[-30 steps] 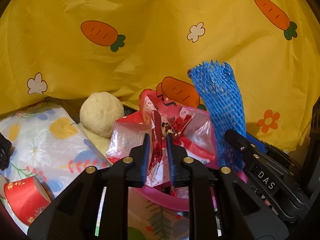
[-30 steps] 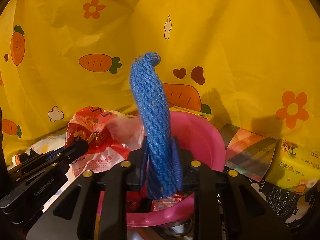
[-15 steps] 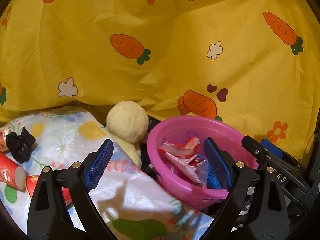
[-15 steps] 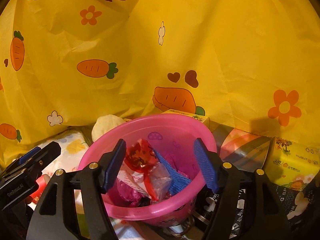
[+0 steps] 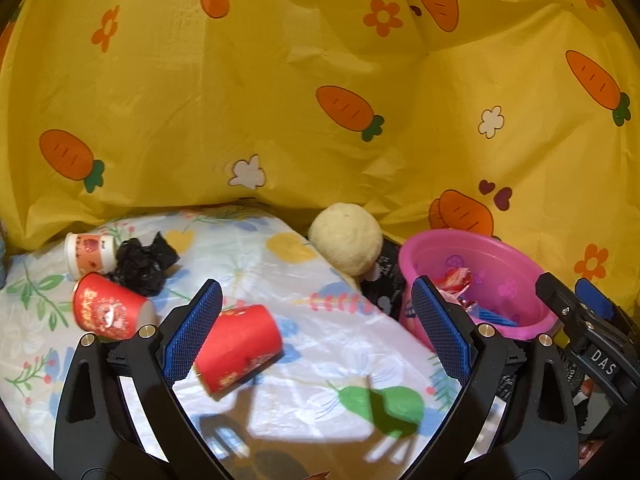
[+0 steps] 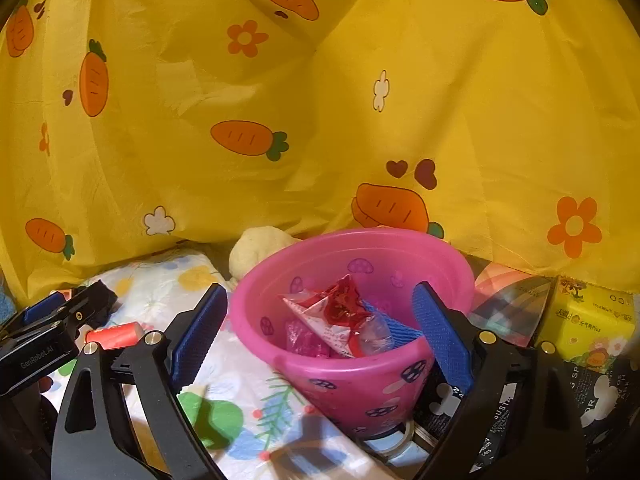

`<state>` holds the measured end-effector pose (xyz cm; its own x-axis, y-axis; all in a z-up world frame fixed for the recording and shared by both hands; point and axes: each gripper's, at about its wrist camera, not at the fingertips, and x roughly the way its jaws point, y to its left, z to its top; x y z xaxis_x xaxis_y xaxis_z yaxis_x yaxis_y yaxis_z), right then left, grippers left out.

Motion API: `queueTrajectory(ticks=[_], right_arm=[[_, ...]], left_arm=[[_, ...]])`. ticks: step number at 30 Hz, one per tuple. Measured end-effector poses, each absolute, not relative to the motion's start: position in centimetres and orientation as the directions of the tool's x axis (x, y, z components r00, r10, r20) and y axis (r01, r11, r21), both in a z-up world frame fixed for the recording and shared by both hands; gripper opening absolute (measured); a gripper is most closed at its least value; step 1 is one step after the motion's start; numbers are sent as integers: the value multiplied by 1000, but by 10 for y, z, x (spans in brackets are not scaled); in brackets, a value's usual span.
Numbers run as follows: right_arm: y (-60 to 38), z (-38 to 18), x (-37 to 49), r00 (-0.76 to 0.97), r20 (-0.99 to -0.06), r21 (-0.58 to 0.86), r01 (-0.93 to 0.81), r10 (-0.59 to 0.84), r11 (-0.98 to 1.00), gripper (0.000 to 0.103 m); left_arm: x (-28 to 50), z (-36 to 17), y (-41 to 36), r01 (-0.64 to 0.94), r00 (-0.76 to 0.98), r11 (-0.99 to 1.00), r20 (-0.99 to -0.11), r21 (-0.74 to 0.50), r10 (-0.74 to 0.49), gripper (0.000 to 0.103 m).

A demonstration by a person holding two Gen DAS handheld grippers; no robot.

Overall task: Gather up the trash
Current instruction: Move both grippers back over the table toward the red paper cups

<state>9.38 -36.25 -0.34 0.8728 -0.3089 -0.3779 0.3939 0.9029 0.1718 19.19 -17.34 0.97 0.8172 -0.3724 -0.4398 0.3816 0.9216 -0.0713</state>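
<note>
The left gripper point(image 5: 316, 332) points a little downward over the flowered sheet point(image 5: 340, 344), and its jaws are opening wide, with nothing grasped. A red paper cup point(image 5: 240, 346) lies on its side just beside its left finger point(image 5: 194, 330). To the right, the right gripper point(image 6: 320, 332) leans toward the pink bowl point(image 6: 360, 384), its jaws opening, released. In the bowl lie a red wrapper point(image 6: 340, 312) and blue netting point(image 6: 394, 326).
</note>
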Motion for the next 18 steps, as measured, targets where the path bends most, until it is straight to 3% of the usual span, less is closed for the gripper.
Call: queueTrajectory(ticks=[18], right_arm=[[-226,-17,121,891,-449,103,117,-59,988,92]], left_arm=[[175,-8,-29,108,869,989,-475,-98,-142,94]])
